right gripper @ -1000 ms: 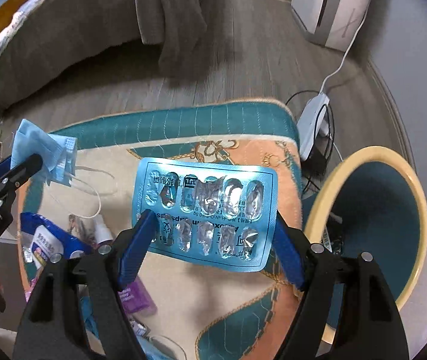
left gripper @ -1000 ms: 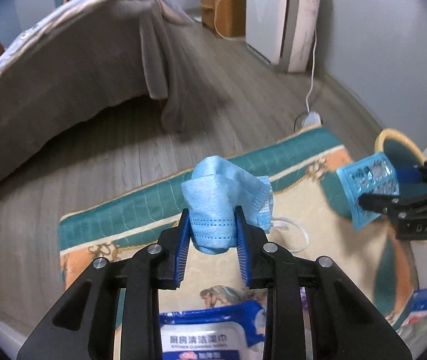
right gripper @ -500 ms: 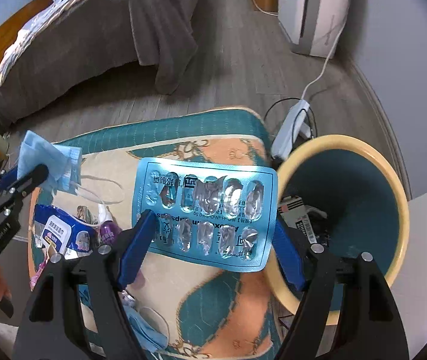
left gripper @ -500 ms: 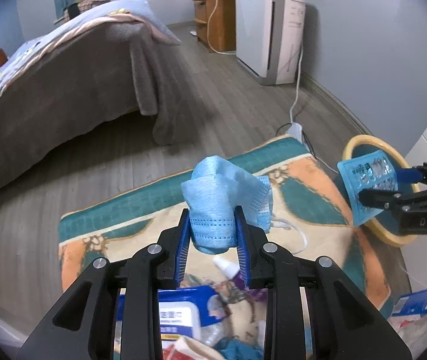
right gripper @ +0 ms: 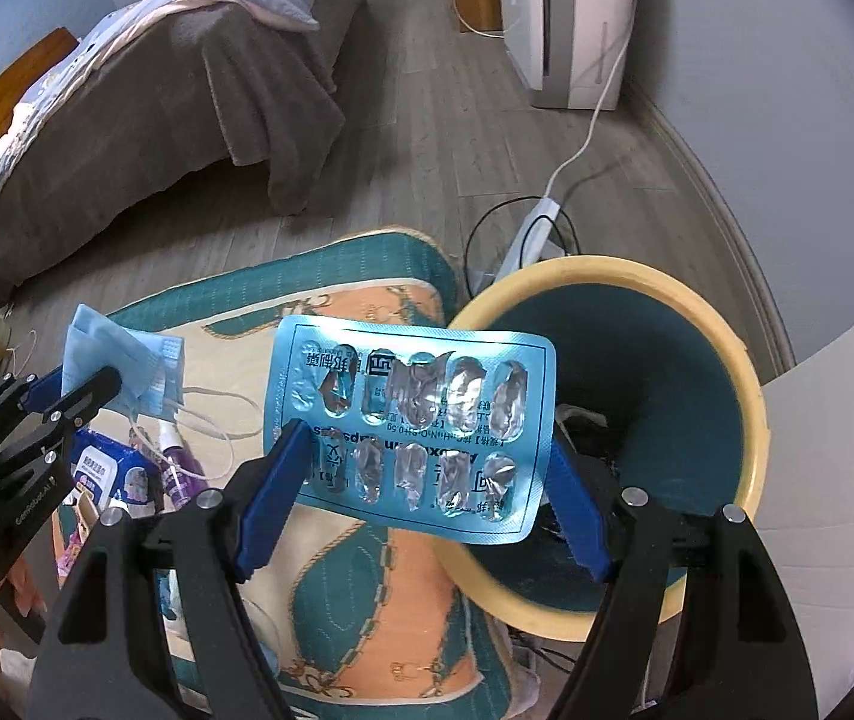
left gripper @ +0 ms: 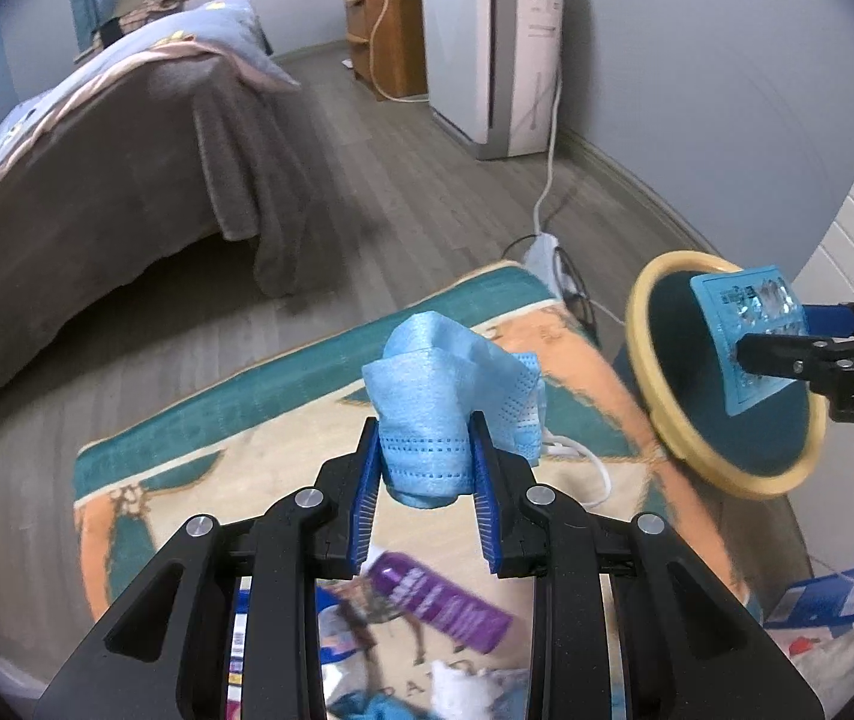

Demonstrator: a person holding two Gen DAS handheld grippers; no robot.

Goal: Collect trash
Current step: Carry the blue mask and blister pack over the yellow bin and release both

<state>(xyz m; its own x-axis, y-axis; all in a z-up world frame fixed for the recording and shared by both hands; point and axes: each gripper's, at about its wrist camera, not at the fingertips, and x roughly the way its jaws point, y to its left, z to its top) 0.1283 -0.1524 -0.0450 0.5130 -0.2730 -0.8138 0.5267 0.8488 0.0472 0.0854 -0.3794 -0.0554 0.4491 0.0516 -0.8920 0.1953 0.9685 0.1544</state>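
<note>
Currently noted: right gripper (right gripper: 420,510) clamped wide on empty pill sheet (right gripper: 411,432), apparently only partly over bin (right gripper: 751,420); early release risks rug (right gripper: 366,588). Left gripper (left gripper: 427,480) pinched narrowly on face mask (left gripper: 451,402), short of bin, loops dangling, liable to snag.

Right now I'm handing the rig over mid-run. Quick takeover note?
Left gripper: shut on the blue face mask, held above the rug.
Right gripper: shut on the empty blister pack, at the rim of the yellow bin.
Done: both items lifted; some trash is already in the bin.
Left: drop the pack, then the mask, into the bin. The purple bottle and wipes pack lie on the rug.
</note>
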